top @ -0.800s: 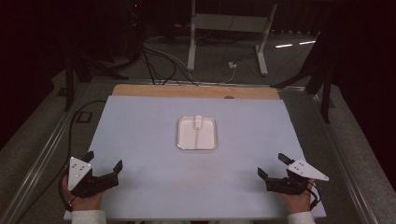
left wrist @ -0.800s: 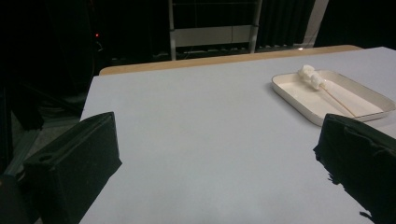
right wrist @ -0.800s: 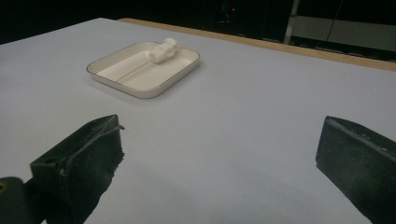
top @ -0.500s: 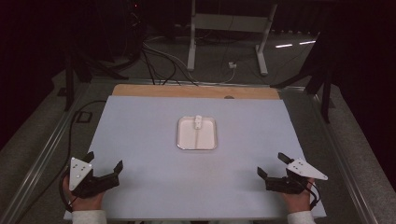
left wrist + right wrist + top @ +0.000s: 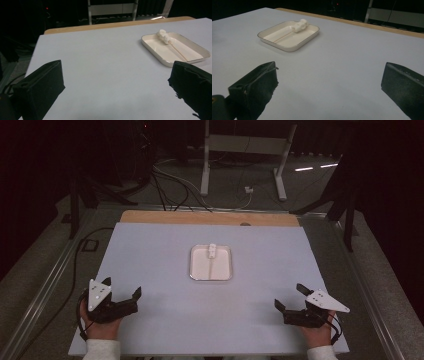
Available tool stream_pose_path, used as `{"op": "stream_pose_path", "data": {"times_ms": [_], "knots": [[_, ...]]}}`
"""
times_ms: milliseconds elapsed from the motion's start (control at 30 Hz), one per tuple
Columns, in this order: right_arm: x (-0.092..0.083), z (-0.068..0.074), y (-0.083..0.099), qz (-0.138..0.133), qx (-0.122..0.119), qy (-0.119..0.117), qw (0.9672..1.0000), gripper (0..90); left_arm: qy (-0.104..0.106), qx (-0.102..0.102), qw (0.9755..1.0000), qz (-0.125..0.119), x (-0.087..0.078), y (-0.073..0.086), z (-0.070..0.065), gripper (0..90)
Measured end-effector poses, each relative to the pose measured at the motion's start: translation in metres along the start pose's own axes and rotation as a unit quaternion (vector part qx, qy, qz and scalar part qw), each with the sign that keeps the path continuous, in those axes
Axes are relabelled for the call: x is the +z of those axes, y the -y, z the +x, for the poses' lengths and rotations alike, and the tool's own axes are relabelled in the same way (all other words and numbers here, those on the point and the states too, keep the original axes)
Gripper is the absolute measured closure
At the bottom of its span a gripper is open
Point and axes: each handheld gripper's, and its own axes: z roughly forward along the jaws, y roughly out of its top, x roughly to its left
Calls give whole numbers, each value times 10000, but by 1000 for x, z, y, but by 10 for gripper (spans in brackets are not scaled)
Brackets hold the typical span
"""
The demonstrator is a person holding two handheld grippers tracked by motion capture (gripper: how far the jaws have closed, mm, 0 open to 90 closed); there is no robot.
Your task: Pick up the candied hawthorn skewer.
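A shallow white tray (image 5: 210, 275) with rounded corners is set near the middle of the pale blue worktop (image 5: 150, 250), and in it a thin stick tipped with a white wad (image 5: 212, 251), apparently a cotton swab, is laid lengthwise, the wad at the far end against the rim. The left tool (image 5: 123, 296) is held at the near left corner of the worktop and the right tool (image 5: 291, 298) at the near right corner, both well apart from the tray. Each tool's jaws are spread wide with nothing between them, as is confirmed in the left gripper view and the right gripper view, where bare worktop is seen between the black jaws.

The step in hand is judged to be the approach to the swab. It is best done by one tool alone, brought in low over the near rim and lined up across the stick, not along it (a thin stick is easily rolled aside by a slanted jaw). The stick should be taken near its middle, clear of the wad, so that the cotton is not crushed. The tray is light-looking and may be nudged, so the other tool could be rested on its rim to steady it.
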Motion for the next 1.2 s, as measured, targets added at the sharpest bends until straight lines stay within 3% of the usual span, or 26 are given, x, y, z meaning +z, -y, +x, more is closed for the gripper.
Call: {"op": "stream_pose_path", "data": {"times_ms": [333, 600, 800, 967, 1200], "knots": [[-2, 2, 0, -3, -22, 51, 10000, 2, 222, -92, 9996, 171, 37, -25, -18, 5], [-1, 2, 1, 18, -42, 72, 10000, 3, 312, 27, 9989, 336, 67, -40, -35, 5], [0, 2, 1, 50, -73, 81, 9999, 2, 404, 90, 9983, 420, 87, -45, -47, 5], [1, 2, 1, 66, -96, 91, 9999, 3, 460, 22, 9978, 471, 105, -48, -58, 5], [0, 1, 1, 66, -86, 98, 9999, 2, 507, 83, 9965, 667, 133, -48, -80, 5]]}}
